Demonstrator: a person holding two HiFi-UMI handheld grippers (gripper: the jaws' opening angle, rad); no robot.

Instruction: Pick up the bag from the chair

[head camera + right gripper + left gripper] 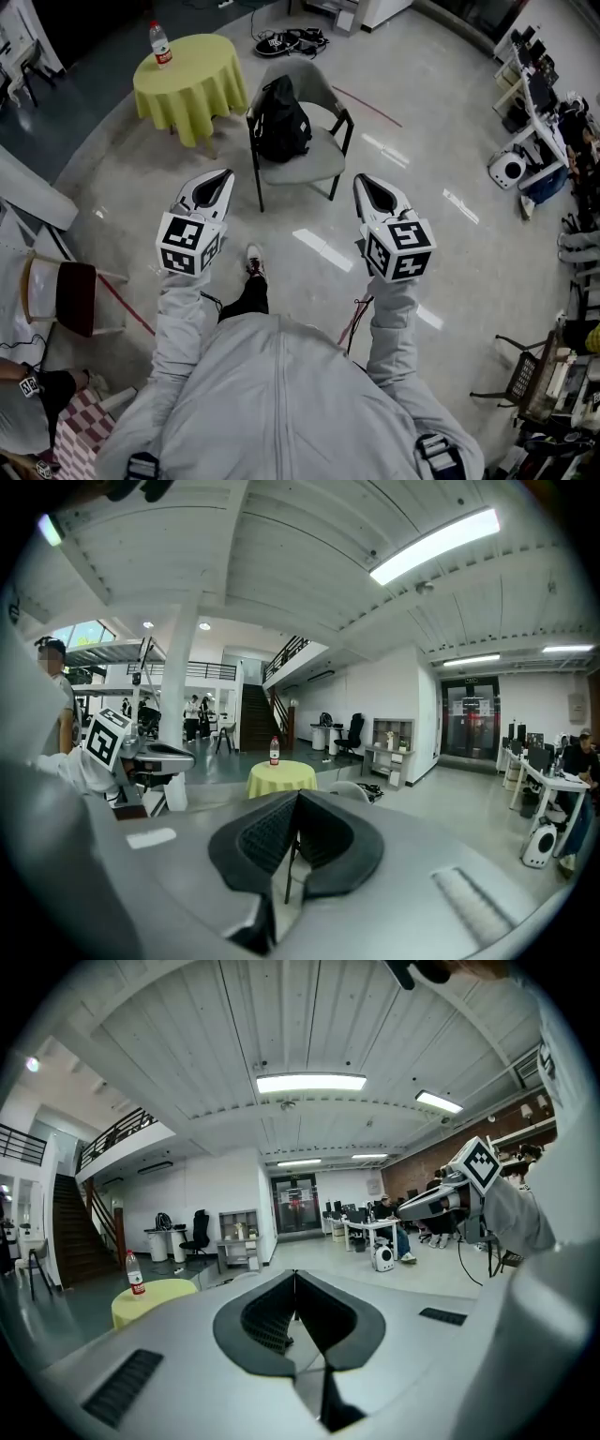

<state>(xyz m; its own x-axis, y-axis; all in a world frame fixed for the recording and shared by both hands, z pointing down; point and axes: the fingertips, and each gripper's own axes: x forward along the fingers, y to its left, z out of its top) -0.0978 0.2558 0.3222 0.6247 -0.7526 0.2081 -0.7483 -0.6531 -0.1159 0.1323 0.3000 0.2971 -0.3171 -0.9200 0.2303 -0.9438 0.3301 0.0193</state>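
Bag (pixel 281 122) rests on chair (pixel 317 161), well apart from tools. Approach step, likely. Left gripper (pixel 222 177), right gripper (pixel 363 182) pressed together, empty. Next probably needs: step closer, spread jaws, reach bag top.

The bag (pixel 281 120) looks matt black cloth, the chair seat (pixel 314 161) grey fabric, the floor (pixel 422 169) smooth and glossy.

The black bag (pixel 281 122) rests on the grey chair (pixel 314 164) beside a yellow table (pixel 187 80).
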